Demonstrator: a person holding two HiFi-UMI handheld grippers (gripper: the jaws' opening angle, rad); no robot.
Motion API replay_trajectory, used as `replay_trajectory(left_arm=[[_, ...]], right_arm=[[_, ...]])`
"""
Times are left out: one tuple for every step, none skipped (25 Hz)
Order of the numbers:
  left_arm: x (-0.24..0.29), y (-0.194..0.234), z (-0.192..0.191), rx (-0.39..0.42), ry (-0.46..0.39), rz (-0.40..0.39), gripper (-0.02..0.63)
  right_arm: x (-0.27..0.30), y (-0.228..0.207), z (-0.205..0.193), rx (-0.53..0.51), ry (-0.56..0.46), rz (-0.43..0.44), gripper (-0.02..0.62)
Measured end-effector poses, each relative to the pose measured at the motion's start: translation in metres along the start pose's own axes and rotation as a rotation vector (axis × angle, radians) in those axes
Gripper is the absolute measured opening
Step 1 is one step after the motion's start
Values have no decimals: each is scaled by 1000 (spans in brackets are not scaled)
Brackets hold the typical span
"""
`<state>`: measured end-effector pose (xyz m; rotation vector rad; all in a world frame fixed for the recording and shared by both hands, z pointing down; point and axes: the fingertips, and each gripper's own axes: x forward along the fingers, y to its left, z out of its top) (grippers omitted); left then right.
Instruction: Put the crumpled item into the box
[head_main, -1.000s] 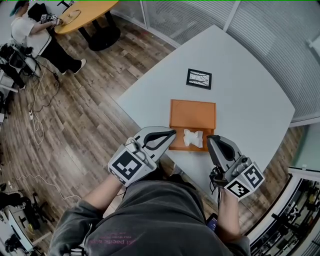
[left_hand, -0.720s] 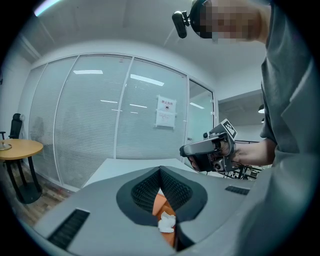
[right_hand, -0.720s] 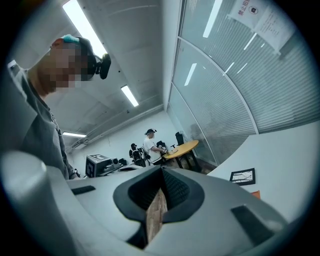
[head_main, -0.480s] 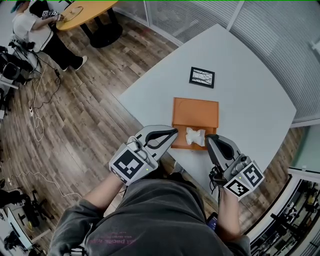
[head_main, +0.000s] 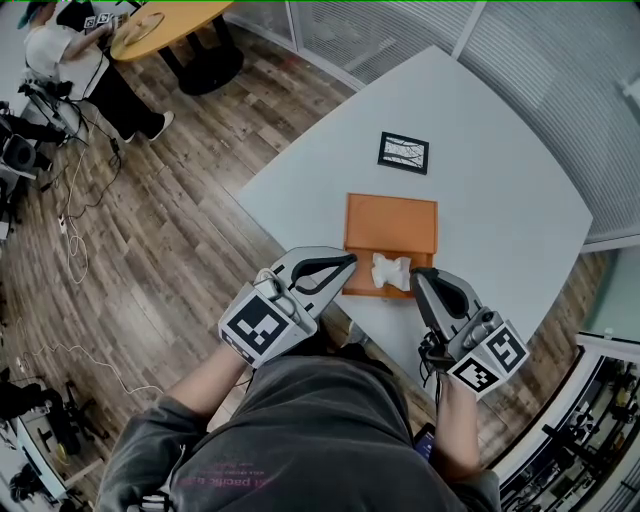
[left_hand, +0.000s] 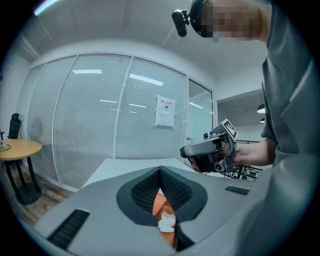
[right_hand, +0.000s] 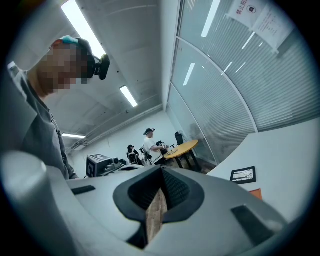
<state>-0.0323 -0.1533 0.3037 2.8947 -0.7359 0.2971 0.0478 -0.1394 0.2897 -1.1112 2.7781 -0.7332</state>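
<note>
A white crumpled item (head_main: 390, 271) lies inside the orange box (head_main: 391, 222), at its near end, on the white table (head_main: 480, 150). My left gripper (head_main: 348, 261) is shut and empty, its tip just left of the box's near corner. My right gripper (head_main: 419, 277) is also shut and empty, its tip just right of the item. Through the gap under the left gripper's (left_hand: 160, 171) shut jaws I see the box (left_hand: 160, 205) and the item (left_hand: 167, 221). Only wood floor shows under the right gripper's (right_hand: 161, 171) shut jaws.
A small black-framed picture (head_main: 404, 153) lies on the table beyond the box. The table's near edge runs just under both grippers. Glass walls with blinds (head_main: 400, 30) stand behind. A person (head_main: 60, 50) sits at a round wooden table (head_main: 165, 25) far left; cables lie on the floor.
Hardly anything: the head view has shifted a little, and both grippers stay shut in about the same place beside the box.
</note>
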Motion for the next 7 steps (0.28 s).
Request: replay_trajectory(left_arm=[[0, 0, 1, 2, 2, -1, 12], [0, -1, 1, 6, 3, -2, 12], [0, -1, 2, 9, 3, -3, 12], [0, -2, 1, 10, 3, -2, 13], [1, -3, 1, 9, 5, -2, 12], [1, -3, 0, 5, 7, -1, 12], [2, -4, -1, 2, 9, 0, 12]], right_arm=[[0, 0, 0, 0, 1, 1, -2], [0, 1, 1, 0, 1, 2, -2], [0, 1, 1, 0, 2, 3, -2], [0, 1, 0, 0, 2, 4, -2], [-1, 1, 0, -1, 2, 5, -2], [-1, 0, -1, -1, 3, 5, -2], [-2, 0, -2, -2, 3, 6, -2]])
